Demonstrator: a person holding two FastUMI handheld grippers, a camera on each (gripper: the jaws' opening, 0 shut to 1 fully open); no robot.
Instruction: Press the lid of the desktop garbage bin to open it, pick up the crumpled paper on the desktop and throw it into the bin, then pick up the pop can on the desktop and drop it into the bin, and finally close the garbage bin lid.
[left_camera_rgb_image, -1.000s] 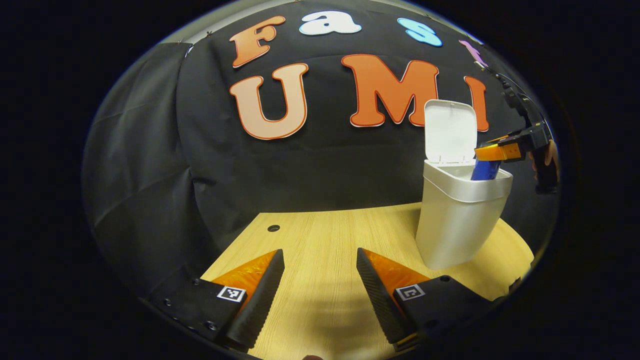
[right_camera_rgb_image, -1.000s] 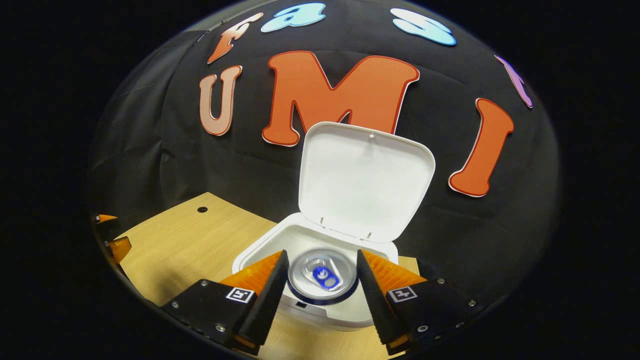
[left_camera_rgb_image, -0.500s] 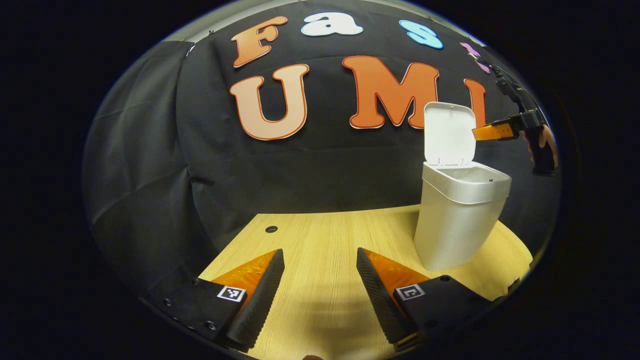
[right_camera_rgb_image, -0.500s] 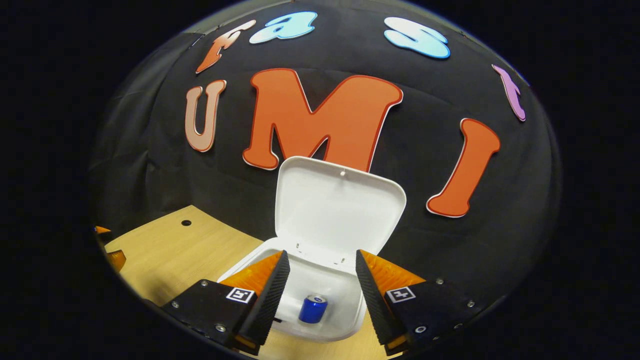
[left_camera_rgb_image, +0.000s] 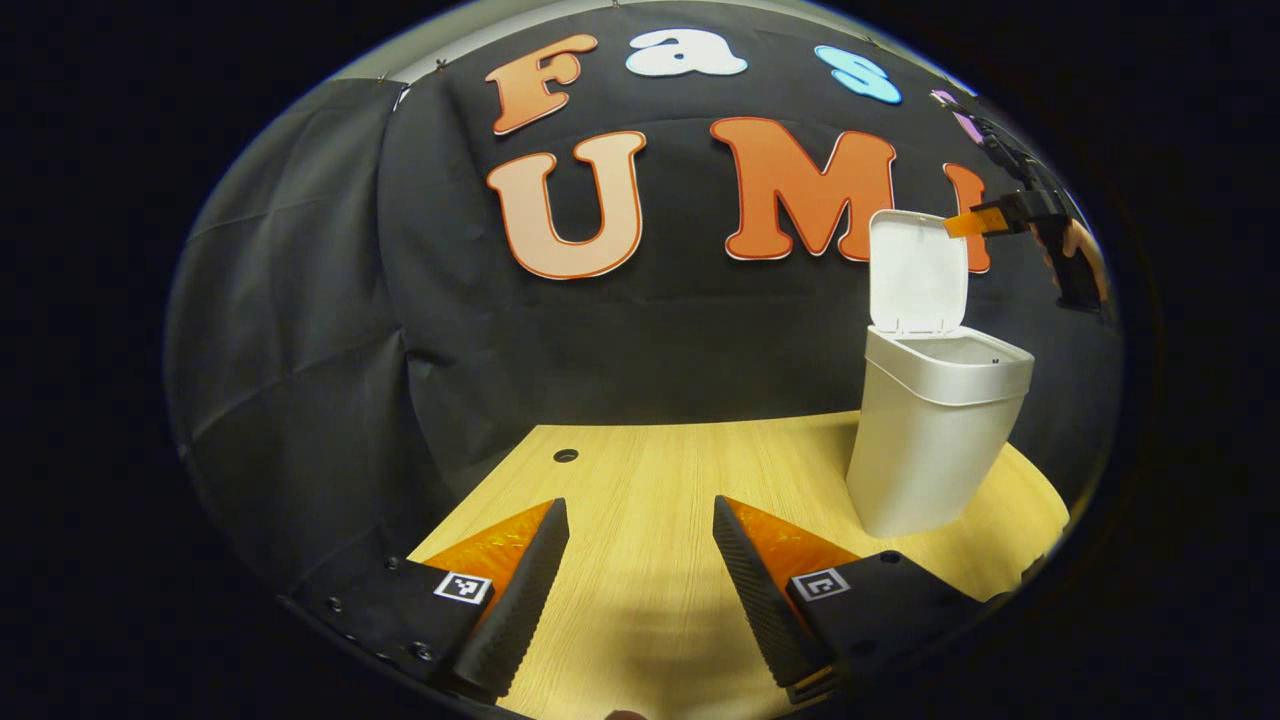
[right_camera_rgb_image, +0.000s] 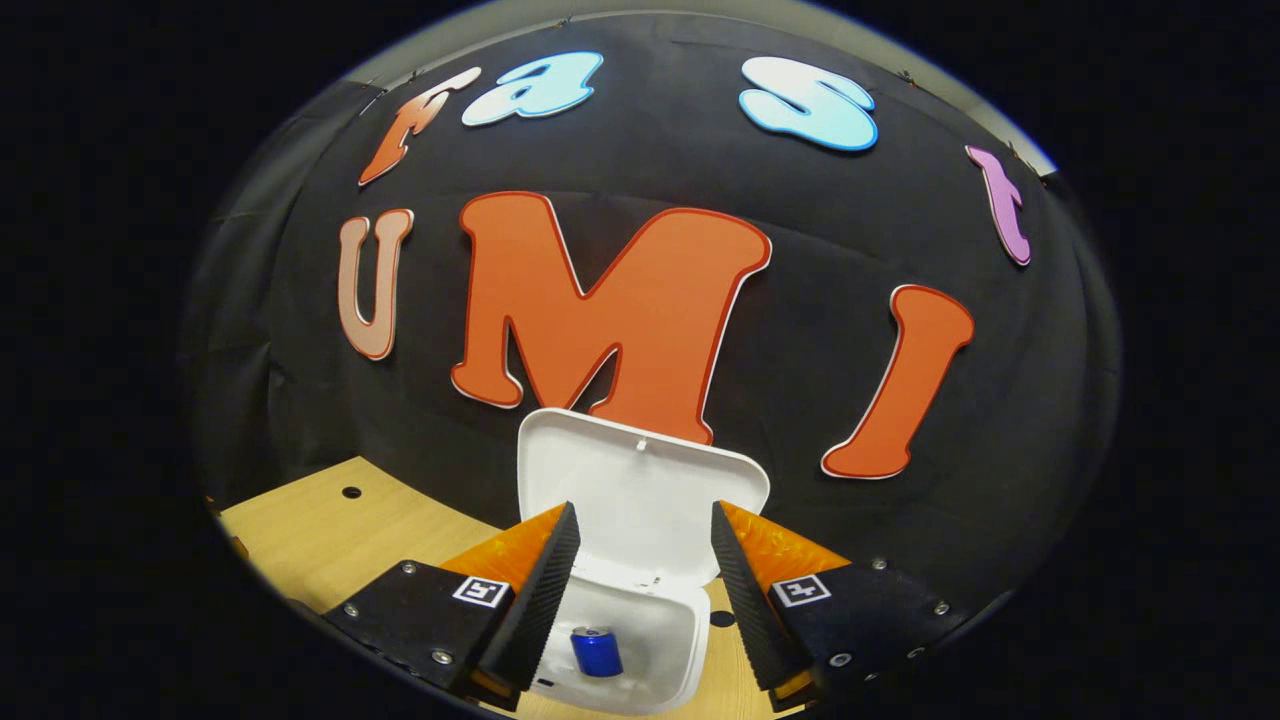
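Note:
The white desktop bin (left_camera_rgb_image: 935, 440) stands at the right of the wooden table (left_camera_rgb_image: 650, 490) with its lid (left_camera_rgb_image: 915, 270) swung up. In the right gripper view I look down into the bin (right_camera_rgb_image: 660, 650); the blue pop can (right_camera_rgb_image: 596, 651) lies at its bottom, under the raised lid (right_camera_rgb_image: 640, 490). My right gripper (right_camera_rgb_image: 640, 575) is open and empty, high above the bin mouth; in the left gripper view it (left_camera_rgb_image: 985, 220) hangs by the lid's top edge, held by a hand (left_camera_rgb_image: 1085, 250). My left gripper (left_camera_rgb_image: 640, 575) is open over bare table, left of the bin.
A small round hole (left_camera_rgb_image: 566, 455) marks the table near its back left edge. Black cloth closes the booth behind the table. Bare wood stretches between my left gripper and the bin.
The right gripper let the can go; it fell to the bottom of the bin. That gripper then rose, up to the level of the lid's top. The left gripper hardly moved.

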